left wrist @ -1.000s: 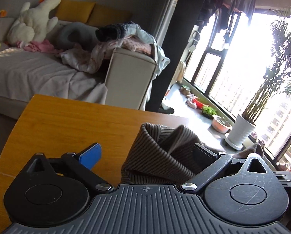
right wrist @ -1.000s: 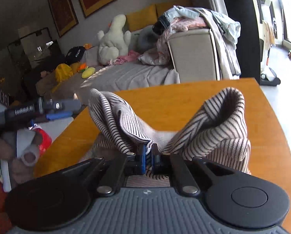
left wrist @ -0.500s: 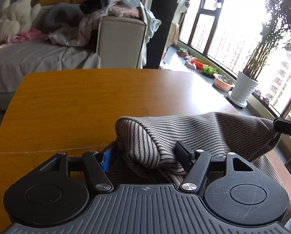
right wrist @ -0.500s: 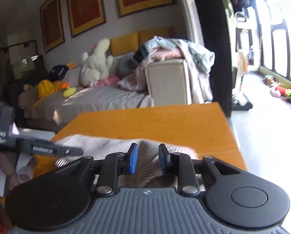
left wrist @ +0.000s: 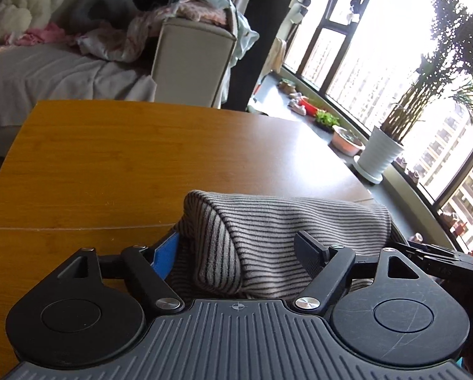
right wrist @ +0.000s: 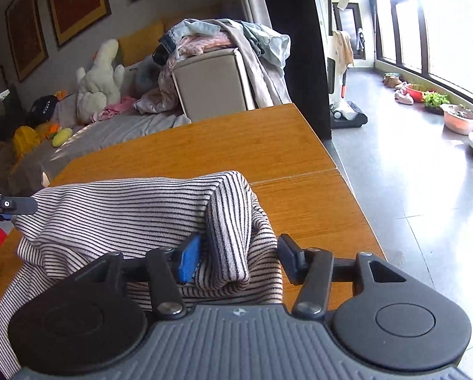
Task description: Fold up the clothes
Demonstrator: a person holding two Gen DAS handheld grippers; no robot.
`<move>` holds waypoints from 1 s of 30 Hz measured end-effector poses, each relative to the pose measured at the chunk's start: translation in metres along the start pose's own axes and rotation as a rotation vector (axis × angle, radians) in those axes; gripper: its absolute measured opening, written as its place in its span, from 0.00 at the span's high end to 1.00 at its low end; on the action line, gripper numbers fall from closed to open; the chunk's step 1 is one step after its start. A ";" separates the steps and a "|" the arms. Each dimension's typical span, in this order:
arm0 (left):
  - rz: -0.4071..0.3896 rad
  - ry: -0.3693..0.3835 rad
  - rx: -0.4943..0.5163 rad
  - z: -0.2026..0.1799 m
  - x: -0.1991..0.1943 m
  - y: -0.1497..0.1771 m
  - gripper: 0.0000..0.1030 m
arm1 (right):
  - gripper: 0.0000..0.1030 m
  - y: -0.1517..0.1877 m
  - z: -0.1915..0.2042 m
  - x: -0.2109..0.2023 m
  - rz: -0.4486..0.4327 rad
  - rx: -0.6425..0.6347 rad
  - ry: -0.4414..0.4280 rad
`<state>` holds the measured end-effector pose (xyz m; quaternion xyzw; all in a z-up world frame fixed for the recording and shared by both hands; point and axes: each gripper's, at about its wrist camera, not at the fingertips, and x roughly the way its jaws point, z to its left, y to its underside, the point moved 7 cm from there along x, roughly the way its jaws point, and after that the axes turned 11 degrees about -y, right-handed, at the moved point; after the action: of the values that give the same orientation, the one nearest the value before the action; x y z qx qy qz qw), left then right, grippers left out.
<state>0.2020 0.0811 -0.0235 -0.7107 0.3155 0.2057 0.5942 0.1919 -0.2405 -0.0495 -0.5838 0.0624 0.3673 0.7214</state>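
Two grippers bracketed one striped knit garment (left wrist: 268, 221) that lay folded along the near edge of the wooden worktop (left wrist: 141, 158). Seen from the left wrist camera, the left gripper (left wrist: 239, 250) had its fingers spread wide, the blue-padded finger (left wrist: 165, 251) just beside the garment's rolled left end and the black finger (left wrist: 309, 250) in front of the cloth farther right, with the bunched fold sitting loose between them and no pinch visible. At the right edge of that view, part of the other gripper's dark body showed beside the far end of the fabric.

From the right wrist camera, the right gripper (right wrist: 239, 253) also stood wide apart. Its blue pad (right wrist: 189, 258) touched the left side of a hanging fold of the garment (right wrist: 125, 209), while the black finger (right wrist: 292, 255) stood clear of the cloth on the right. The fabric stretched away leftward as a flat band over the worktop (right wrist: 236, 139), and its lower layer draped toward the camera over the near edge. A dark gripper tip (right wrist: 11, 205) showed at the garment's far left end.

Beyond the worktop stood a sofa (right wrist: 110, 129) carrying a white plush toy (right wrist: 98, 82) and a heap of clothes (right wrist: 217, 36) piled on its armrest.
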 end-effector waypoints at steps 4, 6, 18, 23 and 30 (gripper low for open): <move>0.049 -0.006 0.019 -0.007 0.022 0.010 0.29 | 0.50 0.002 0.006 0.003 -0.001 -0.013 -0.009; 0.061 -0.003 -0.003 -0.005 0.034 0.015 0.29 | 0.52 0.003 0.008 0.005 -0.001 -0.019 -0.013; -0.074 -0.109 -0.070 0.019 0.068 -0.016 0.26 | 0.49 -0.044 0.009 0.081 0.013 -0.100 -0.014; -0.105 -0.148 -0.076 0.027 0.076 -0.029 0.25 | 0.40 -0.061 0.006 0.105 0.005 -0.116 0.001; -0.110 -0.150 -0.068 0.029 0.071 -0.035 0.21 | 0.41 -0.072 0.012 0.098 -0.045 -0.157 0.048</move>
<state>0.2799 0.0984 -0.0522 -0.7292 0.2237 0.2359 0.6022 0.3022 -0.1889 -0.0395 -0.6484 0.0376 0.3404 0.6799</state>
